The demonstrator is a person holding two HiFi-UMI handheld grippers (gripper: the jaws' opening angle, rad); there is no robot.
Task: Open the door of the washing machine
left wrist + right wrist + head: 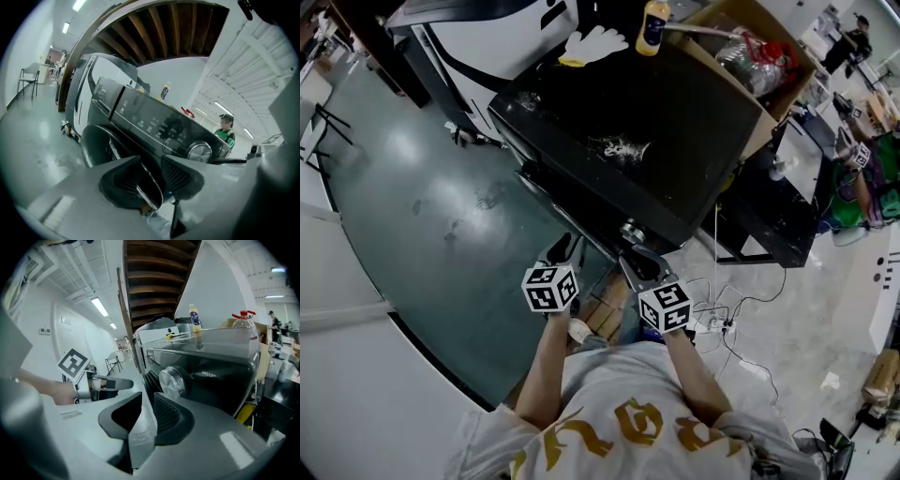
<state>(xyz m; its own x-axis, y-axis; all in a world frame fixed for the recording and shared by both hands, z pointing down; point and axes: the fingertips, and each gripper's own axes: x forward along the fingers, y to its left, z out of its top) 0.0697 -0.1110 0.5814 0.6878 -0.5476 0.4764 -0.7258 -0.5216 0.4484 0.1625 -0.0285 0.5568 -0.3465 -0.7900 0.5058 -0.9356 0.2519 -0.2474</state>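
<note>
A black front-loading washing machine (656, 122) stands in front of me, with a silver knob (630, 230) (199, 151) (171, 383) on its control panel. Its dark round door (96, 140) stands swung out from the front, and the ribbed drum gasket (150, 378) shows. My left gripper (565, 248) (152, 161) (130, 383) is below the panel, shut on the door's chrome rim (157, 187), which runs between its pads. My right gripper (639, 261) (147, 393) sits just in front of the knob, shut, with nothing in its jaws.
A yellow bottle (653, 26) (194, 317) and white gloves (595, 42) lie on the machine's top. A cardboard box (787, 94) stands to its right. Cables (731, 323) run over the floor at my right. A person in green (226, 133) stands beyond the machine.
</note>
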